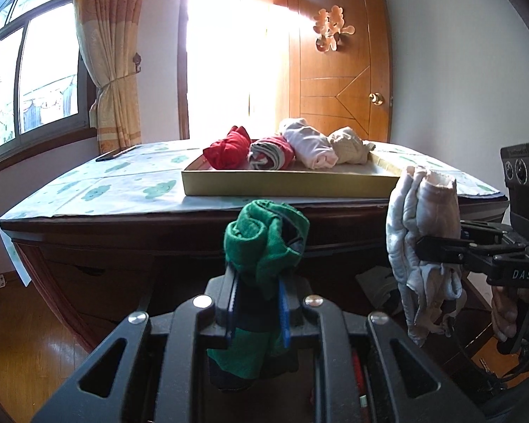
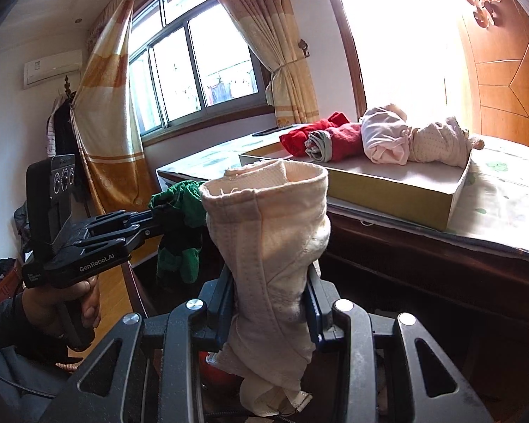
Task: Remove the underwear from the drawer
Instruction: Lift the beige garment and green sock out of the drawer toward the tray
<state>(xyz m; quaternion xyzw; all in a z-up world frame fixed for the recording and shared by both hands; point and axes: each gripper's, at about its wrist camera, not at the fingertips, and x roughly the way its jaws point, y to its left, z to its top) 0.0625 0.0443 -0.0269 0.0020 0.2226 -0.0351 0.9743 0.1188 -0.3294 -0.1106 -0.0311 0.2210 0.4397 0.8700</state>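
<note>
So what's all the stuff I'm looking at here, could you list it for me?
green underwear: one, green, clamped in the left tool
pale underwear: one, cream-pink, clamped in the right tool
rolled underwear: four, red, red-and-grey, pink, beige, in a row in the tray
tray: one, yellowish, on the dresser top
dresser: one, dark wood, under a cloud-print cover
curtain: yellow, tied back beside the window
door: one, brown wood, open
left tool: one, black, shut on the green underwear
right tool: one, black, shut on the pale underwear
hand: one, holding the left tool's handle
</note>
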